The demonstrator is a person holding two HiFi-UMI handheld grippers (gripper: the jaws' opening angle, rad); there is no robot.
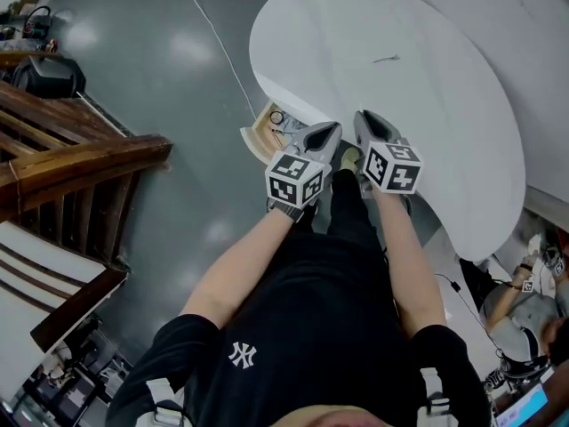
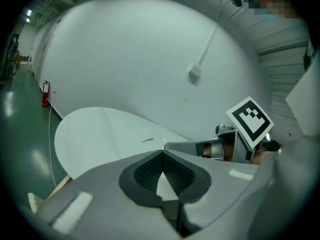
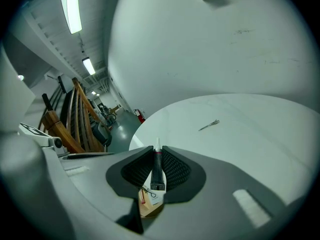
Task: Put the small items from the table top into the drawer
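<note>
1 small tube (image 3: 157,168) was clamped in right gripper (image 3: 157,151) jaws near open drawer (image 1: 260,133) | left gripper (image 2: 163,156) jaws pressed together, empty | thin metal item (image 1: 387,59) lay on white surface (image 1: 444,114)

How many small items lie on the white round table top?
1: a thin dark sliver-like item near the middle of the white round table. The near edge is partly hidden.

White NY monogram (image 1: 242,355) on black shirt (image 1: 342,318).
</note>
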